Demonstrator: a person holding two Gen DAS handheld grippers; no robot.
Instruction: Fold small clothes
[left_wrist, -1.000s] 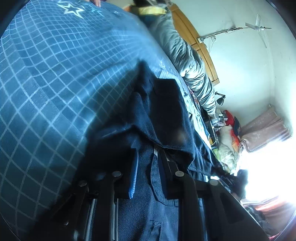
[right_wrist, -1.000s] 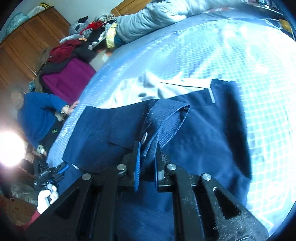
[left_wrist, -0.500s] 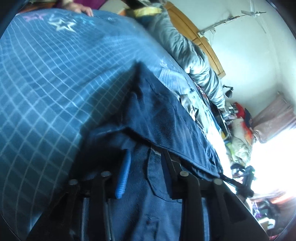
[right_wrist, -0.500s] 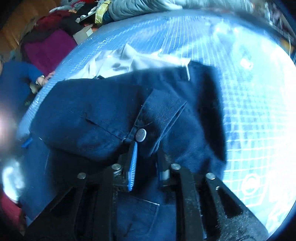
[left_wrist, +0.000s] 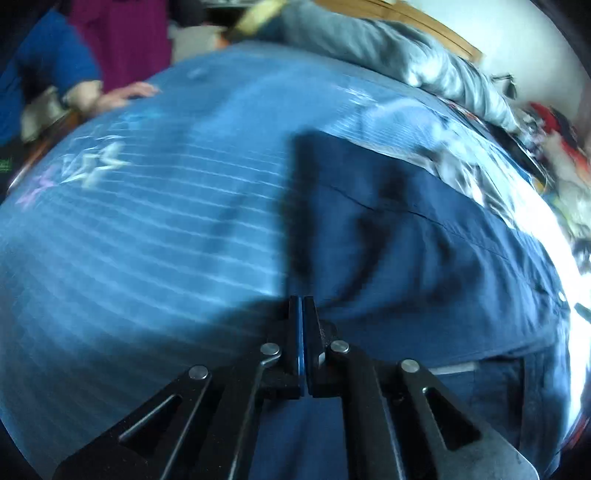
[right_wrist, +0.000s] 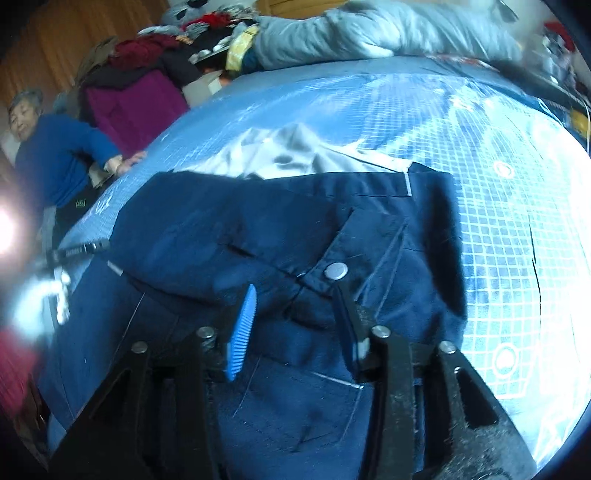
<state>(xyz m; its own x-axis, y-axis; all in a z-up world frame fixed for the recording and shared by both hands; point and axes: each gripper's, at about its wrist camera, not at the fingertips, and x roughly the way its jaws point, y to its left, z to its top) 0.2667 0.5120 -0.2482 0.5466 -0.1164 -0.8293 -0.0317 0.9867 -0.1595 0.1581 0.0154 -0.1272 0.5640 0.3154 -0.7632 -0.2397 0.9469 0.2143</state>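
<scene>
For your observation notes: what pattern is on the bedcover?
A white grid on blue bedcover, clearest in the right wrist view.

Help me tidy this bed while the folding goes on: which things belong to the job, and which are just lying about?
Part of the job:
navy trousers
left gripper, shut
right gripper, open

Lying about:
white garment
grey quilt
heap of clothes
blue checked bedsheet, merely the work surface
</scene>
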